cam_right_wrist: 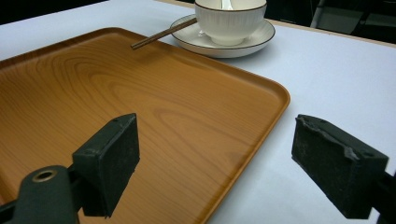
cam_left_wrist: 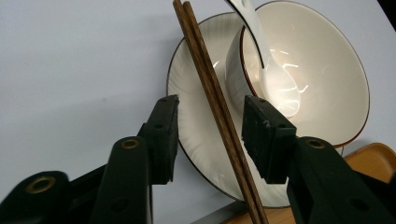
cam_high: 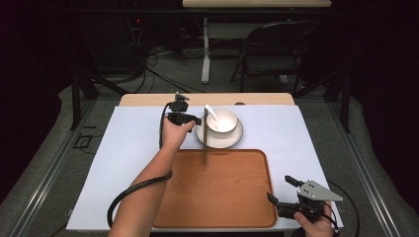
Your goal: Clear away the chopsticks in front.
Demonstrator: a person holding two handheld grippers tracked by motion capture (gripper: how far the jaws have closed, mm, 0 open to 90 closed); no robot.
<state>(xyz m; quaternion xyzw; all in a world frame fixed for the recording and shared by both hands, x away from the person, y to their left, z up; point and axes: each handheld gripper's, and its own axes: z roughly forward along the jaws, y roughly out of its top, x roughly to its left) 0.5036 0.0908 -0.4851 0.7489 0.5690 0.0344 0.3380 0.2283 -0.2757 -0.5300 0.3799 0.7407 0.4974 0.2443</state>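
A pair of dark wooden chopsticks (cam_high: 205,148) leans with its far end on the white saucer (cam_high: 207,137) and its near end over the wooden tray (cam_high: 222,192). On the saucer stands a white bowl (cam_high: 226,118) with a white spoon (cam_high: 211,112) in it. My left gripper (cam_high: 195,121) is at the saucer's left rim. In the left gripper view its jaws straddle the chopsticks (cam_left_wrist: 219,116) with a gap on each side, so the left gripper (cam_left_wrist: 210,105) is open. My right gripper (cam_high: 280,188) stands open and empty at the tray's near right corner (cam_right_wrist: 275,98).
A white sheet (cam_high: 128,148) covers the table, and its front edge runs close below the tray. A strip of bare wood (cam_high: 148,100) shows along the far edge. Beyond the table are a folding chair (cam_high: 272,54) and desk legs on the floor.
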